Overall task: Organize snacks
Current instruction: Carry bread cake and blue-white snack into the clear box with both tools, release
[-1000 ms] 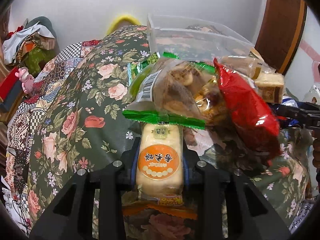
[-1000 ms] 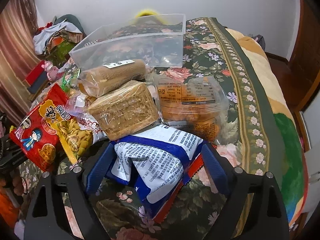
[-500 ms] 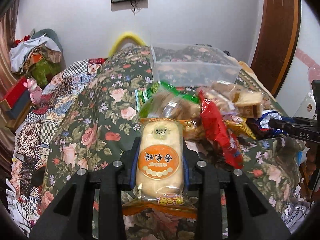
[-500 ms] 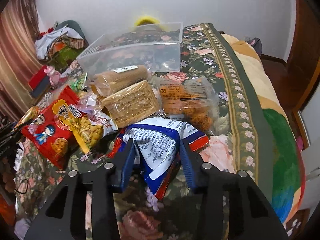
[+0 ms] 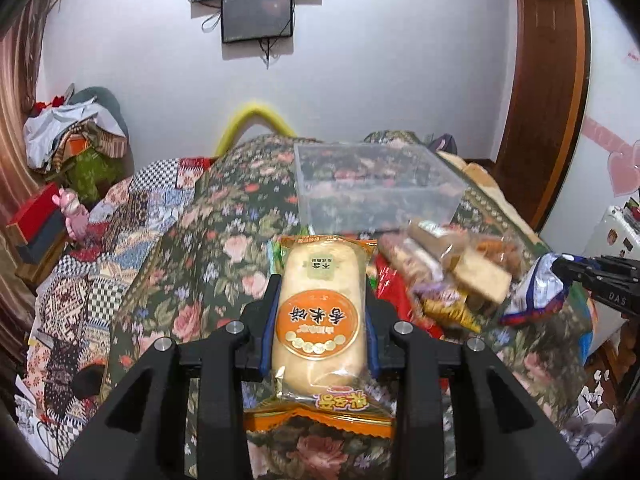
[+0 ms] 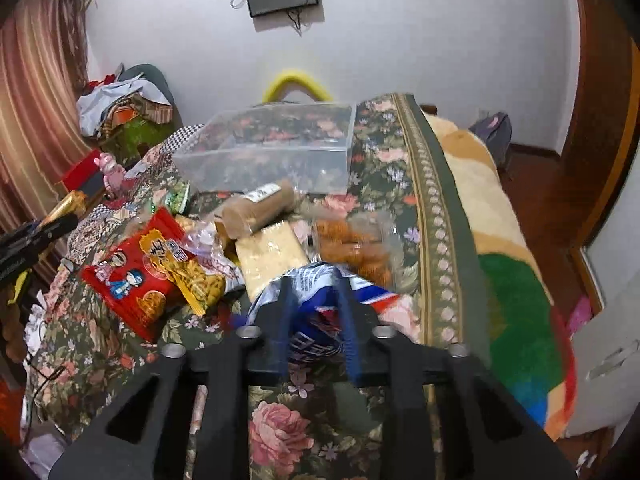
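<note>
Between the left gripper's (image 5: 320, 312) blue pads sits the rice cake pack (image 5: 320, 312), pale with an orange round label, clamped at its middle and held lengthwise along the fingers. The right gripper (image 6: 314, 312) is squeezed tight on the blue bag (image 6: 316, 292), which bunches and crumples between the pads.

A second ago the left gripper sat low against the pile with a green-edged bag right over the pack; now it is raised and drawn back, and the whole pile lies below and beyond its tips. The right jaws stood wide around the blue bag then — half a second ago they were closing — and now they pinch it and it is lifted off the floral bedspread (image 6: 280, 432).

Ahead of both grippers lies the snack heap: a red bag (image 6: 132, 280), a yellow bag (image 6: 196, 276), a wafer block (image 6: 270, 256), a brown roll (image 6: 256, 208) and an orange-snack pack (image 6: 352, 240), blurred. Beyond the heap stands the clear bin (image 6: 276, 152) on the bedspread — the heap lies between it and both held packs. In the left view the right gripper (image 5: 560, 270) shows at the far right, gripping the blue bag (image 5: 536, 292).
</note>
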Demonstrator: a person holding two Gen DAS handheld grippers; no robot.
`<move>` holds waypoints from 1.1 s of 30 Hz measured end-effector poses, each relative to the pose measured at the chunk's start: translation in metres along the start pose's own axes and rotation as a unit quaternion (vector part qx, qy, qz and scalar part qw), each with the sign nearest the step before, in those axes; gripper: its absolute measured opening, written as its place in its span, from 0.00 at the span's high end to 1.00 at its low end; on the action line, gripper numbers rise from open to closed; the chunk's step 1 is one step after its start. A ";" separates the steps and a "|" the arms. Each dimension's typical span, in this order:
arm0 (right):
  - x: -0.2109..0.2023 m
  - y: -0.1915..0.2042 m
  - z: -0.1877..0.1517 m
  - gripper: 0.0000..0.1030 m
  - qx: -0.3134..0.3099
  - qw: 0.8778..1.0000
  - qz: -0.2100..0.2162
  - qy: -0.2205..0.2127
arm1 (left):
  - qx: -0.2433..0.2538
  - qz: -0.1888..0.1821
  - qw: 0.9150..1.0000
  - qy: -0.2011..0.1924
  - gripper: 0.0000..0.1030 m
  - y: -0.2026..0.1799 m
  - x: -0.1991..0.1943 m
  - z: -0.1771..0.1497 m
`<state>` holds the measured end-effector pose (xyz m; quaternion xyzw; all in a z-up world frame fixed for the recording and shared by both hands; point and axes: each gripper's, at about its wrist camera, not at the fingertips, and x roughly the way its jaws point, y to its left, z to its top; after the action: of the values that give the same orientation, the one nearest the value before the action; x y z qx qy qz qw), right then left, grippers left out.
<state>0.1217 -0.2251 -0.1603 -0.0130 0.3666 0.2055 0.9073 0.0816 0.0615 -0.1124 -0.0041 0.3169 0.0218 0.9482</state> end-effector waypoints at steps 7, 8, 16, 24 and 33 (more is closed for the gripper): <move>0.010 0.002 -0.001 0.79 -0.003 1.000 0.004 0.011 | 0.003 -0.011 1.000 -0.015 0.67 -0.010 -0.003 0.011; 0.015 -0.002 -0.005 0.76 0.012 1.000 0.009 0.025 | 0.003 -0.013 1.000 -0.014 0.67 -0.011 -0.002 0.010; 0.034 -0.027 -0.022 0.37 0.083 0.994 0.029 0.066 | 0.010 -0.009 1.000 0.005 0.67 -0.014 0.006 0.000; 0.018 -0.020 -0.009 0.18 0.087 0.994 0.051 0.036 | 0.005 -0.011 1.000 -0.003 0.67 -0.013 0.007 0.007; 0.071 -0.010 -0.019 0.15 0.082 0.990 0.058 0.094 | 0.003 -0.027 1.000 -0.007 0.67 -0.020 0.008 0.010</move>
<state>0.1594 -0.2120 -0.2229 0.0631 0.4663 0.2249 0.8532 0.0953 0.0421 -0.1093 -0.0096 0.3100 -0.0048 0.9507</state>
